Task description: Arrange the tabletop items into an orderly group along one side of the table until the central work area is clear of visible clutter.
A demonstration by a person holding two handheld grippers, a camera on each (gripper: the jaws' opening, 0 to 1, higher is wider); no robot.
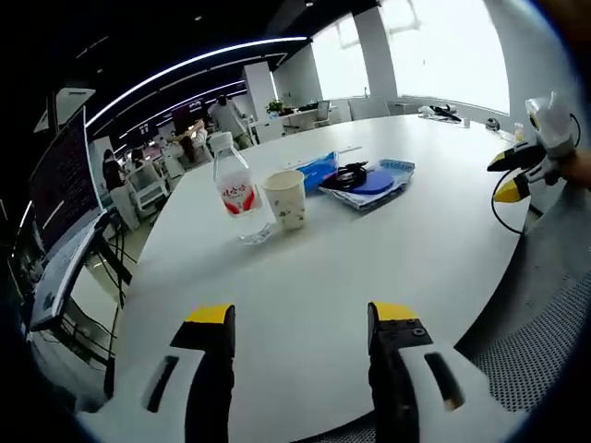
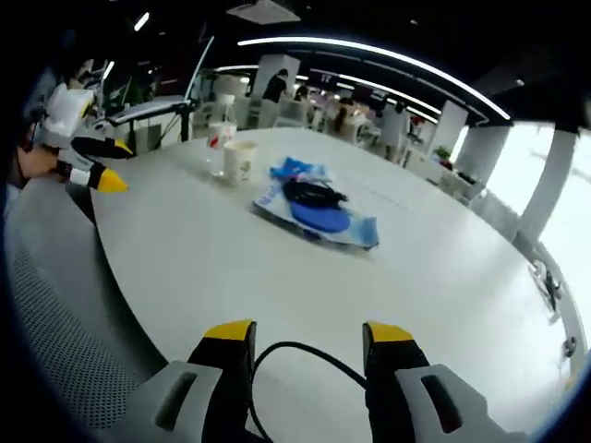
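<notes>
Evidently both grippers — left, right — hover low over the table, jaws apart, apparently empty

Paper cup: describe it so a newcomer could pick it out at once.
On the round white table, find the cluster of items. The cream paper cup stands upright beside the clear plastic water bottle with a red label. It is shorter, open-topped and opaque, unlike the bottle and the flat blue packets.

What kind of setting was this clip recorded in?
Most likely an open-plan office: a large white meeting table, rows of desks with people behind it, and long ceiling light strips overhead.
</notes>
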